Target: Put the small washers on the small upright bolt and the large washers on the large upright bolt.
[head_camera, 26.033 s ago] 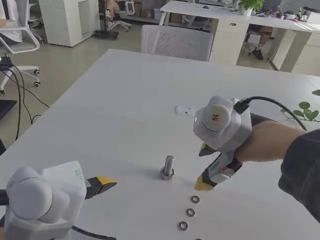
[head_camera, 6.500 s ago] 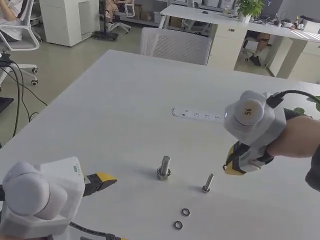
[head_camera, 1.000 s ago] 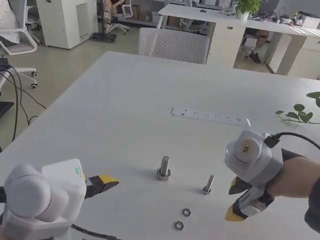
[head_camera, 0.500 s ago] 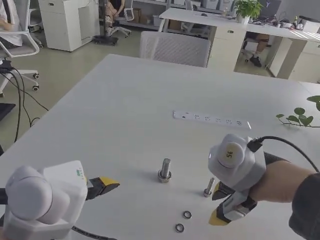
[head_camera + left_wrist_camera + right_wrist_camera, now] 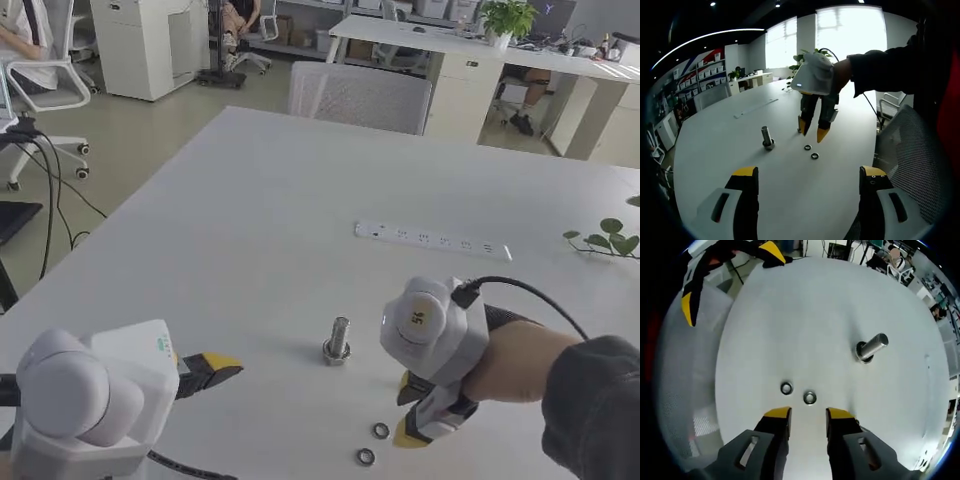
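Right gripper view — two washers [image 5: 810, 398] on the table [image 5: 805, 310]
Right gripper [image 5: 808, 415] released, empty; washers just ahead at 12 o'clock, big bolt [image 5: 871, 348] at 2 o'clock — left gripper [image 5: 808, 175] spread wide, empty.

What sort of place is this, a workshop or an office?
Probably an open-plan office: a big white table carrying a power strip, a mesh chair at its far edge, more desks behind, one with a potted plant.
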`<state>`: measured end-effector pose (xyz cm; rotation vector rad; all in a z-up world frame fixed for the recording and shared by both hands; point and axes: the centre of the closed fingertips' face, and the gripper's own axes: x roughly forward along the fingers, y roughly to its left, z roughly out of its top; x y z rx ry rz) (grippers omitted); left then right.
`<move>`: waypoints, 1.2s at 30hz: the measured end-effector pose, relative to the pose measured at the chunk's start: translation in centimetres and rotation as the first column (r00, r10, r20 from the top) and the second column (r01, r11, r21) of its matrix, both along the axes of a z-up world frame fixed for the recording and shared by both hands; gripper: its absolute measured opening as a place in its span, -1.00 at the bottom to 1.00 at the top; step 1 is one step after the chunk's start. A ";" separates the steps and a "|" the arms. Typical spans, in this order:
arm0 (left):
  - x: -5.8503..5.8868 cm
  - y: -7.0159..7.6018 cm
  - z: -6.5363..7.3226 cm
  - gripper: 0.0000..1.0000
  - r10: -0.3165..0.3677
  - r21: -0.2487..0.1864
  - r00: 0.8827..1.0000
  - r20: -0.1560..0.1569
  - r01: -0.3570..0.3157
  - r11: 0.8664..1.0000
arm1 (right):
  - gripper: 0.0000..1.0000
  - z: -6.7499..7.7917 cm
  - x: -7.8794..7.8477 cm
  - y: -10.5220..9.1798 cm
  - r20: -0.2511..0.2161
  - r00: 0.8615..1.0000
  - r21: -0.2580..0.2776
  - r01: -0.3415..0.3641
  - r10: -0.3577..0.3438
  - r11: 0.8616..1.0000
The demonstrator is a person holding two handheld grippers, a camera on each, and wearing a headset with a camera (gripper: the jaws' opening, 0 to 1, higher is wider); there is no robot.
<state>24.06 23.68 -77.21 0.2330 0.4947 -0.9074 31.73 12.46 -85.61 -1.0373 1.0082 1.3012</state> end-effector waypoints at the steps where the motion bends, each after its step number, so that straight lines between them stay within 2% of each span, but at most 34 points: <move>1: 0.0 0.0 0.0 0.65 0.002 -0.002 1.000 -0.001 -0.002 1.000 | -0.42 -0.1 0.0 0.1 0.000 1.000 -0.002 -0.004 0.004 1.000; 18: -0.2 0.5 -0.1 0.64 0.016 -0.007 1.000 -0.004 -0.016 1.000 | -0.55 -1.8 0.1 0.6 -0.007 0.999 -0.028 -0.038 0.038 0.999; 25: -0.2 0.5 -0.3 0.64 0.019 -0.005 1.000 -0.008 -0.019 1.000 | -0.57 -2.1 0.0 0.7 -0.018 0.999 -0.025 -0.037 0.037 0.999; 36: -0.1 0.6 -0.4 0.64 0.022 -0.010 1.000 -0.012 -0.022 1.000 | -0.66 -2.2 0.4 0.9 -0.002 0.999 -0.027 -0.050 0.050 0.998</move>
